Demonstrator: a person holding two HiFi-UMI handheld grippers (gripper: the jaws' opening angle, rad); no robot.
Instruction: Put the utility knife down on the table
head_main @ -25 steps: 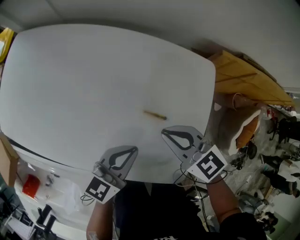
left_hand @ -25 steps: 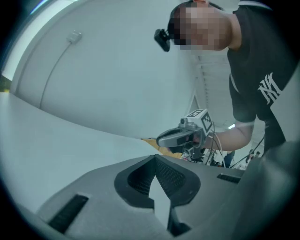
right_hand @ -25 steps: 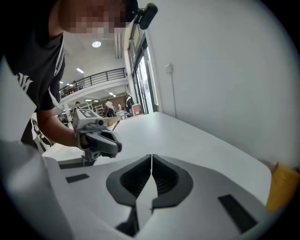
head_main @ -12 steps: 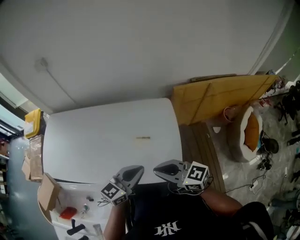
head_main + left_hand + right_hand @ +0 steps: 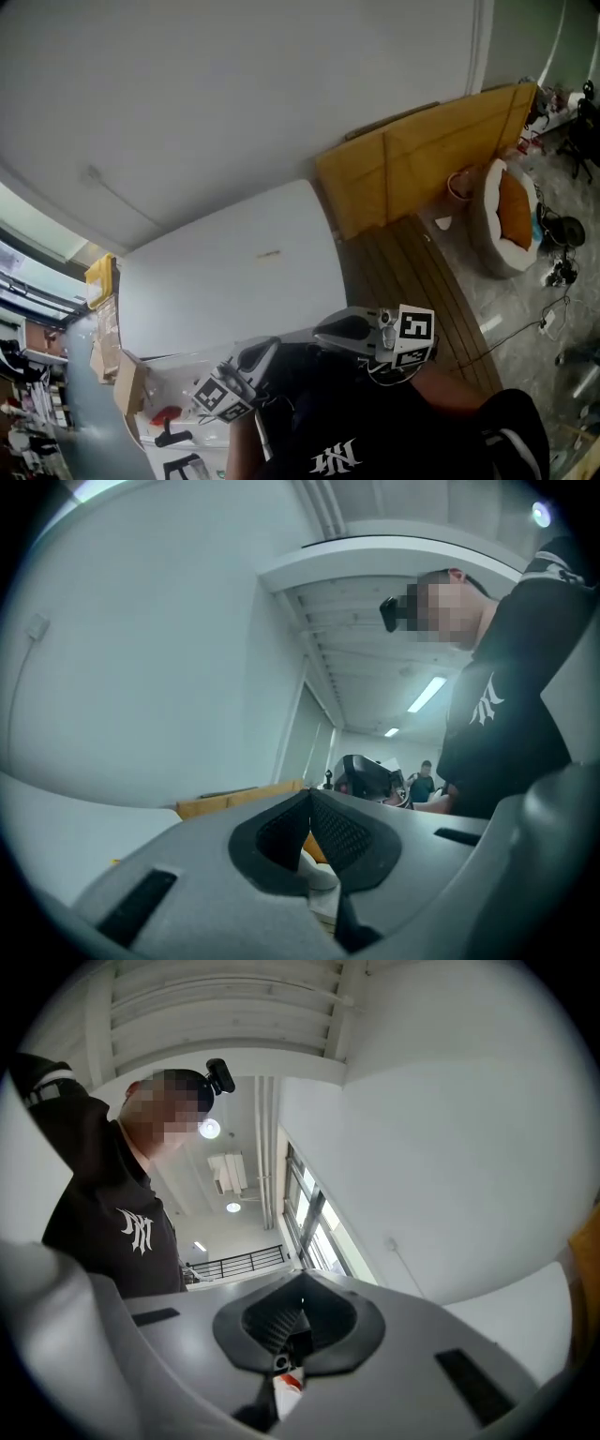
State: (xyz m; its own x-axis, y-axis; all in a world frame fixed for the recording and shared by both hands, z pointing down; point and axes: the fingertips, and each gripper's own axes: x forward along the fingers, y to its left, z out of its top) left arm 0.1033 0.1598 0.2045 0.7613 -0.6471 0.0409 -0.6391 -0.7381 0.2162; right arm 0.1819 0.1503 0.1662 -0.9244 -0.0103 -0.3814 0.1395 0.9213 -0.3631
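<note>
Lying barely discernible on table (image 5: 225,291): utility knife (image 5: 270,253)

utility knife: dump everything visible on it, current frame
The utility knife shows only as a thin tan-yellow sliver lying flat on the white table, right of centre in the head view. Parts and blade state are too small to tell. Only the table touches it; left gripper and right gripper sit well clear, by the person's body.
</note>
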